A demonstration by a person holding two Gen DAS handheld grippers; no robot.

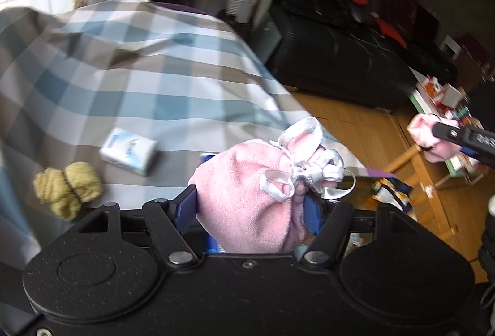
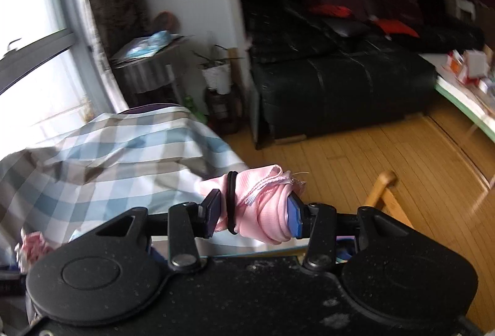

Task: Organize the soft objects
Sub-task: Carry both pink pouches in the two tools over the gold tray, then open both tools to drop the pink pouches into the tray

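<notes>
The pink plush pouch [image 1: 247, 197] was a soft, fuzzy bundle gathered at its mouth by a silver-grey ribbon [image 1: 304, 172] tied in loose loops. It sat between the blue pads of the left gripper [image 1: 250, 209], raised above the checked blue, grey and white bedspread [image 1: 123, 73]. The jaws stood partly apart, pressed against both sides of the pouch and clamping it.

The second soft item was a rolled pink satin cloth [image 2: 266, 206], shiny and ribbed, bound by a black elastic band [image 2: 231, 203], with a frayed white edge at its end. The right gripper [image 2: 253, 212] had its jaws drawn close together and squeezed this roll from either side, holding it above the edge of the bed, with the wooden floor [image 2: 355, 156] beyond. From the left wrist view, that gripper and its pink cloth appeared at the far right, well apart from the pouch.

On the bedspread lay a white and blue tissue pack [image 1: 128, 155] and, near it, a bundle of yellow-green yarn [image 1: 68, 189]. A black sofa [image 2: 334, 82] stood across the room.
</notes>
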